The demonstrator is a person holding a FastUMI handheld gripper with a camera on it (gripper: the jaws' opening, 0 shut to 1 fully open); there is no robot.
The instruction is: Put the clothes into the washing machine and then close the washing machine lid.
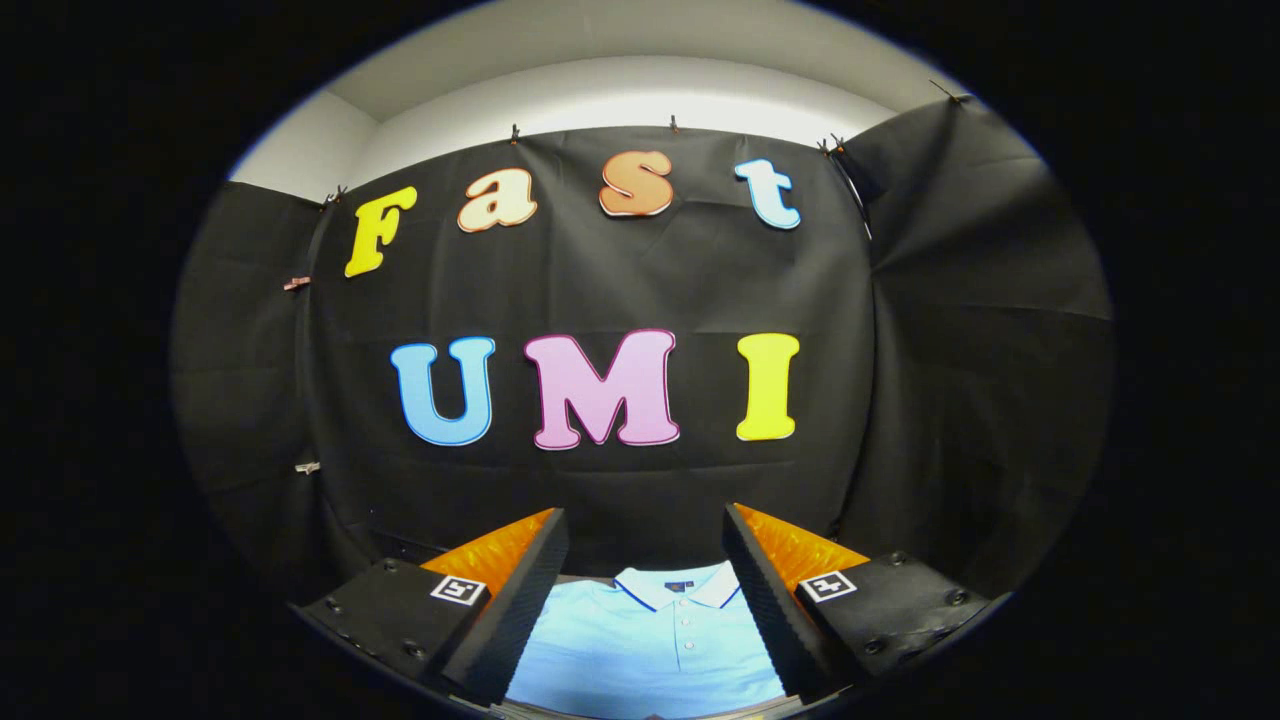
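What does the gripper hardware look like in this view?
The gripper has two wedge-shaped fingers with ribbed inner faces. Each sits on a flat black base plate fastened with round screws. Each base carries a small square black-and-white marker tag. No cables or sleeve visible. The fingers stand apart, open, above a light blue polo shirt.

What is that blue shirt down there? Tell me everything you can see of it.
The polo shirt is light blue, soft-looking knit fabric, with a white collar edged in a dark blue line, a small dark label inside the neck, and a placket with buttons. It lies flat, front up, collar farthest away. It shows between the open fingers of the gripper, which are not touching it.
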